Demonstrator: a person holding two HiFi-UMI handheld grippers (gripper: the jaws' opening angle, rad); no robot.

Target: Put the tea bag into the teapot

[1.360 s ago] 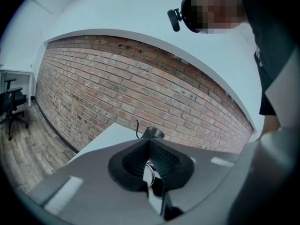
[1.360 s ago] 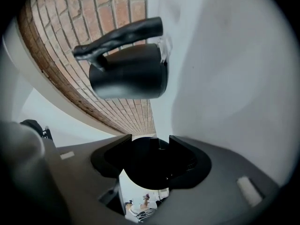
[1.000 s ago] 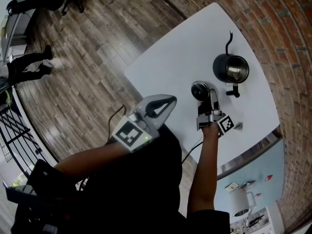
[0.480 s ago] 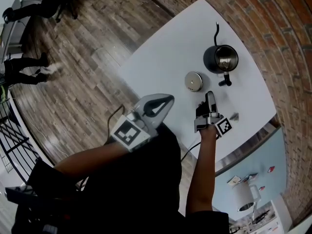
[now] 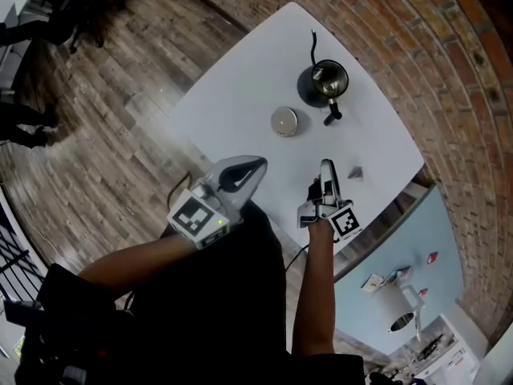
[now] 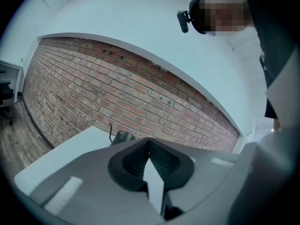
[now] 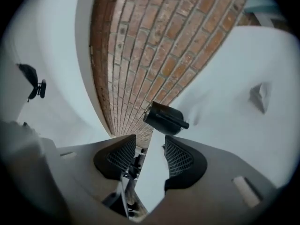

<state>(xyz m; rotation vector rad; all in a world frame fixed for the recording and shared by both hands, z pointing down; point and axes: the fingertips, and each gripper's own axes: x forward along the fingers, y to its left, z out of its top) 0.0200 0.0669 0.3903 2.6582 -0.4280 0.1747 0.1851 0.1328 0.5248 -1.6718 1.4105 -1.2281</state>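
Note:
The black teapot (image 5: pixel 325 83) stands with its top uncovered at the far side of the white table (image 5: pixel 232 95); its round lid (image 5: pixel 284 121) lies on the table beside it. The small grey tea bag (image 5: pixel 355 172) lies near the table's right edge, just right of my right gripper (image 5: pixel 326 168). That gripper's jaws have just been closing, but they stand apart with nothing between them. In the right gripper view the teapot (image 7: pixel 164 117) shows beyond the gripper (image 7: pixel 149 142), and the tea bag (image 7: pixel 260 96) is off to the right. My left gripper (image 5: pixel 247 169) hovers at the near table edge, shut and empty, with the teapot (image 6: pixel 123 136) far ahead.
A brick wall (image 5: pixel 449 79) runs close behind the table. Wooden floor (image 5: pixel 104 119) lies to the left. A pale blue surface with a white jug (image 5: pixel 395 307) sits below the table's right edge.
My right gripper has left the lid on the table and drawn back toward me, rising and rolling. Its jaws stand narrower. My left gripper shifted slightly.

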